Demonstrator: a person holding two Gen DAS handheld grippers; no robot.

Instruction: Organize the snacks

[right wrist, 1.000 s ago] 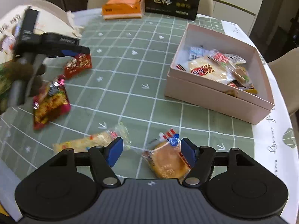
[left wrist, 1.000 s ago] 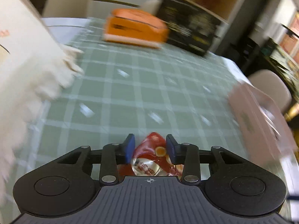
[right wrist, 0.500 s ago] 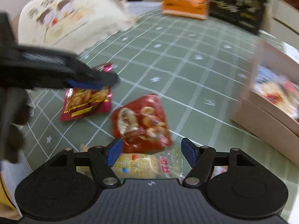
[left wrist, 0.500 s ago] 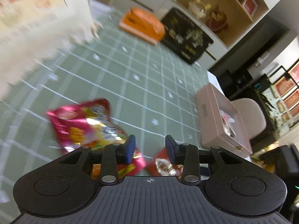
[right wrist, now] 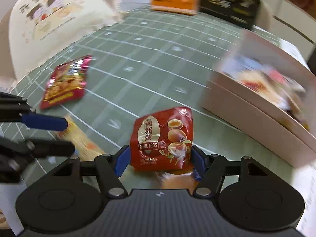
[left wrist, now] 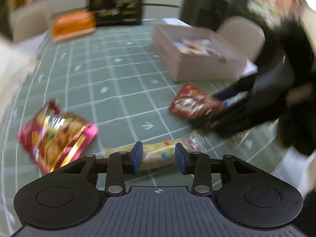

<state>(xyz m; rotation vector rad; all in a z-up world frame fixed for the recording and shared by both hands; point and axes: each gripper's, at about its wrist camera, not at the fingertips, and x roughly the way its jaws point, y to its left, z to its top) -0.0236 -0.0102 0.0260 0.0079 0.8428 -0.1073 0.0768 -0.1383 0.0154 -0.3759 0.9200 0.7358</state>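
Low in the right wrist view, the right gripper [right wrist: 160, 160] has its jaws closing around the red quail-egg packet [right wrist: 162, 138], seemingly pinching it. At bottom centre, the left gripper [left wrist: 159, 158] has opened its jaws, empty, above a yellow snack packet [left wrist: 158, 154] on the tabletop [left wrist: 122, 79].

A wide stretch of the green checked worktop [right wrist: 150, 63] is lying bare through the middle. The pink cardboard box [right wrist: 256, 116] is walling off the right side, and a cream printed bag [right wrist: 59, 17] is crowding the left. An orange carton [right wrist: 174, 1] and a black box [right wrist: 229, 2] are closing the far edge.
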